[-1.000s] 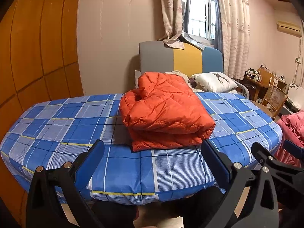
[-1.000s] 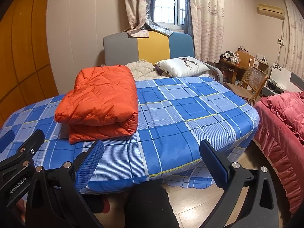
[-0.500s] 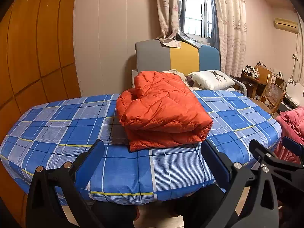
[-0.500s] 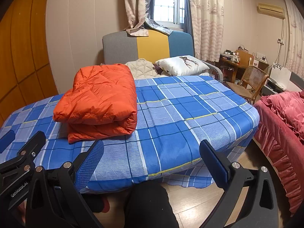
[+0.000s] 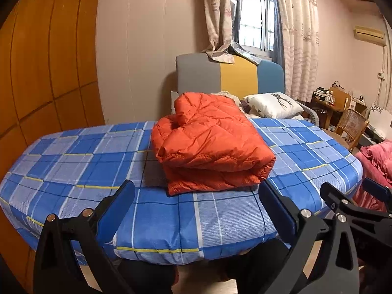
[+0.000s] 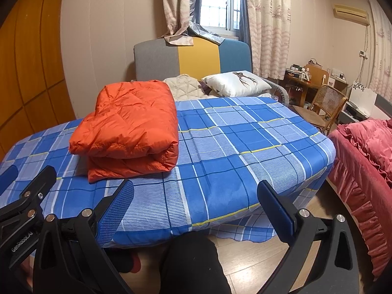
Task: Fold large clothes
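Note:
An orange puffer jacket [image 5: 210,142] lies folded into a thick rectangular bundle on the blue plaid bed [image 5: 73,161]. From the right wrist view the same jacket [image 6: 129,127] sits on the left half of the bed [image 6: 245,142]. My left gripper [image 5: 196,196] hangs open at the bed's near edge, just short of the jacket, holding nothing. My right gripper [image 6: 194,196] is open too, over the bed's near edge to the right of the jacket. Each gripper shows at the side of the other's view.
A grey, yellow and blue headboard [image 5: 230,76] stands at the far end with a white pillow [image 5: 274,104] and a cream quilted item [image 6: 183,85]. A wicker chair [image 6: 323,105] and desk are at right. A pink-covered bed [image 6: 362,156] flanks the right side. Wooden panels [image 5: 44,56] line the left wall.
Both views have shifted slightly, and the jacket sits a little further left in each frame. The jacket itself lies as before and both grippers stay open.

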